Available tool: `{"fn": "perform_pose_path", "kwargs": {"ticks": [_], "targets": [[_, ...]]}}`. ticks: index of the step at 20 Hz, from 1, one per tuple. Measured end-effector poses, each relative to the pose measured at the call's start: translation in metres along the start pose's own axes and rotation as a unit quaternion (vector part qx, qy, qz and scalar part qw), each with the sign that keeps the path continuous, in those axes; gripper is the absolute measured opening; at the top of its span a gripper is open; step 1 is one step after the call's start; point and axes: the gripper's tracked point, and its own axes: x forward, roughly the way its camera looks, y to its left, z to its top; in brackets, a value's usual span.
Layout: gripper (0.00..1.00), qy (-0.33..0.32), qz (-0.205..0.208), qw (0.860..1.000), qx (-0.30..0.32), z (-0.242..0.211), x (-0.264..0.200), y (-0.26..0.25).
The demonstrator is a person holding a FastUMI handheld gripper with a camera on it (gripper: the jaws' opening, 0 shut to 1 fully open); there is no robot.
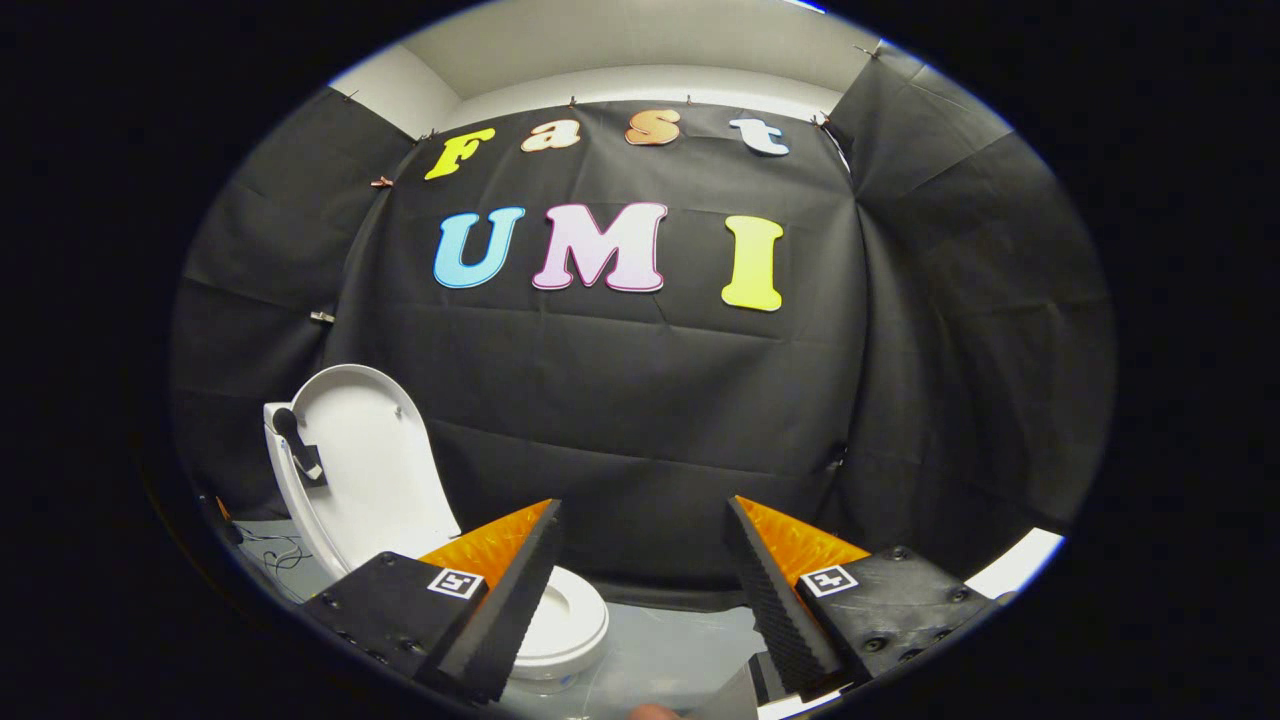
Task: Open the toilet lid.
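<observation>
A white toilet stands low on the left, beyond my left finger (520,580). Its lid (365,470) is raised upright and leans back, inner face showing. The white seat ring (565,625) lies flat below it, partly hidden behind my left finger. My gripper (645,520) is open, with a wide gap and nothing between the fingers. The right finger (775,590) is well to the right of the toilet. The fingers are apart from lid and seat.
A small black handle-like fitting (298,445) sits on the lid's left edge. Thin cables (275,550) lie on the grey floor (670,650) left of the toilet. Black cloth walls close the booth behind and on both sides. A white strip (1020,560) shows at the right.
</observation>
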Motion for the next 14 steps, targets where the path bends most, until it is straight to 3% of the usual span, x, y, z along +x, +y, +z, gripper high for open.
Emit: {"fn": "perform_pose_path", "kwargs": {"ticks": [6, 9, 14], "targets": [[0.99, 0.000, -0.009, 1.000, 0.006, -0.001, 0.002, -0.004], [0.99, 0.011, 0.005, 0.999, 0.030, -0.004, -0.002, 0.000], [0.99, 0.006, -0.012, 0.999, 0.046, -0.002, -0.001, -0.016]]}}
